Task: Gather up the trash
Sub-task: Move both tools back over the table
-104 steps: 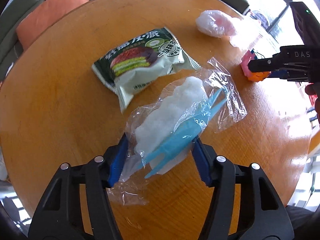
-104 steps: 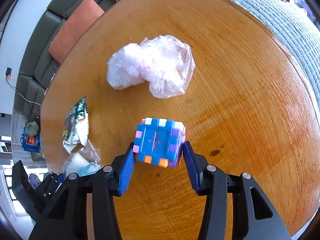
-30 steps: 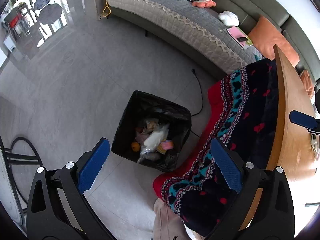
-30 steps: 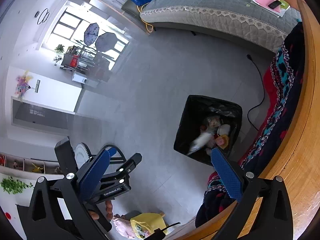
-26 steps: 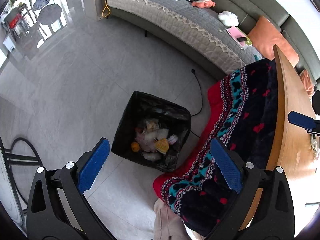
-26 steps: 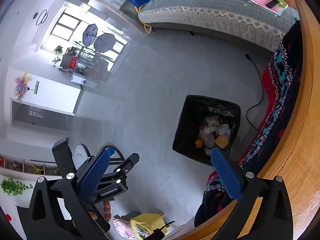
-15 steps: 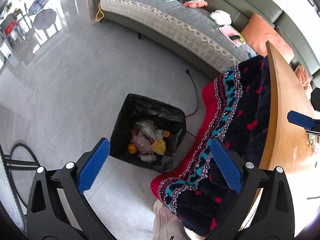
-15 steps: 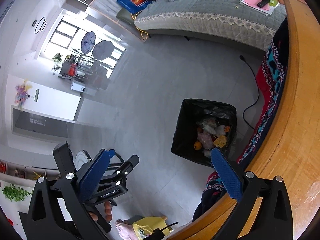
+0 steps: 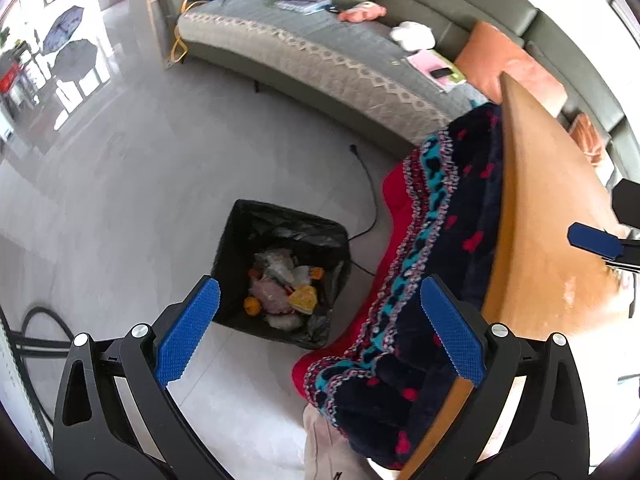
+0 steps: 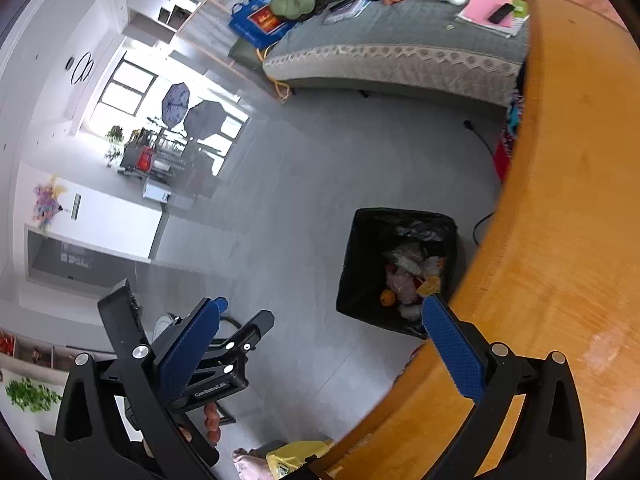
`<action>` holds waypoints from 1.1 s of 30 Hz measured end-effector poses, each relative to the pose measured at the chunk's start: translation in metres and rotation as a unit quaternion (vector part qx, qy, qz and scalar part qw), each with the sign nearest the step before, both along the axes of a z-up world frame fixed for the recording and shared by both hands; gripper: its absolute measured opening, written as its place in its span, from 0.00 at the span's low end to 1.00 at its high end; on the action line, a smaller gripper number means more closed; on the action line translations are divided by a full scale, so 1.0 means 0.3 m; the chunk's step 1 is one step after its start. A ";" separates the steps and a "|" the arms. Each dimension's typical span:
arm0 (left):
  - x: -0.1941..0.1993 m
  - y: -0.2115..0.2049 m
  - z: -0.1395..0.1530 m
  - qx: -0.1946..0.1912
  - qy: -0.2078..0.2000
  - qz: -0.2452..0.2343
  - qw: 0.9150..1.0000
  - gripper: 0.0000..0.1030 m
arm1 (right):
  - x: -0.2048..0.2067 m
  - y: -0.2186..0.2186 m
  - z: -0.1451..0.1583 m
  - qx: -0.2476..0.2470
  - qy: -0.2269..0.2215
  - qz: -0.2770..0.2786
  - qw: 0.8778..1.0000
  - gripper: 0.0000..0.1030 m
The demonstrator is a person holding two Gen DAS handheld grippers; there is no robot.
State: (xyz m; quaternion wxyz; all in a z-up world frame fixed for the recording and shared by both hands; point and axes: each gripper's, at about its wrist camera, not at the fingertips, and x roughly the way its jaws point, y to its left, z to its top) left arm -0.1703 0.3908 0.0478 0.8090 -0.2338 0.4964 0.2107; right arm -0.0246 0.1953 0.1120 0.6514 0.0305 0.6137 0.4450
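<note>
A black-lined trash bin [image 9: 240, 236] stands on the grey floor beside the round wooden table [image 9: 536, 216]. It holds wrappers, plastic bags and small coloured bits. It also shows in the right wrist view [image 10: 360, 248]. My left gripper [image 9: 320, 332] is open and empty, high above the floor, with the bin between its blue pads. My right gripper [image 10: 320, 348] is open and empty, over the table's edge [image 10: 560, 240]. One blue fingertip of the right gripper shows at the right of the left wrist view [image 9: 592, 240].
A dark patterned blanket [image 9: 440, 248] hangs from under the table top to the floor. A black cable [image 9: 368, 208] lies on the floor near the bin. A grey sofa [image 9: 340, 64] with cushions and small items runs along the back.
The bagged trash and the toy cube that the grippers held 3.5 s ago now lie in the bin. Over the last second both views have swung toward the table; both grippers stay open.
</note>
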 end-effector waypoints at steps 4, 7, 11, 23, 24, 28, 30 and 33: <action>0.051 -0.075 0.031 0.006 -0.008 -0.026 1.000 0.94 | 0.029 -0.094 0.014 0.002 -0.003 -0.022 1.000 0.98; 0.104 -0.154 0.050 0.007 -0.014 -0.049 0.999 0.94 | 0.057 -0.179 0.018 0.003 -0.006 -0.041 0.999 0.98; 0.171 -0.263 0.070 0.009 -0.020 -0.080 0.997 0.94 | 0.095 -0.306 0.025 0.003 -0.010 -0.071 0.997 0.98; 0.391 -0.625 0.117 0.009 -0.028 -0.196 0.980 0.94 | 0.229 -0.731 0.013 -0.015 -0.019 -0.170 0.985 0.98; 0.407 -0.656 0.122 0.012 -0.029 -0.207 0.978 0.94 | 0.237 -0.761 0.014 -0.016 -0.019 -0.176 0.984 0.98; 0.485 -0.798 0.139 0.024 -0.032 -0.258 0.965 0.94 | 0.278 -0.902 0.018 -0.028 -0.032 -0.199 0.979 0.98; 0.515 -0.849 0.145 0.028 -0.031 -0.276 0.960 0.94 | 0.302 -0.975 0.019 -0.037 -0.038 -0.207 0.977 0.98; 0.568 -0.944 0.151 0.028 -0.029 -0.301 0.953 0.94 | 0.353 -1.094 0.014 -0.049 -0.036 -0.223 0.973 0.98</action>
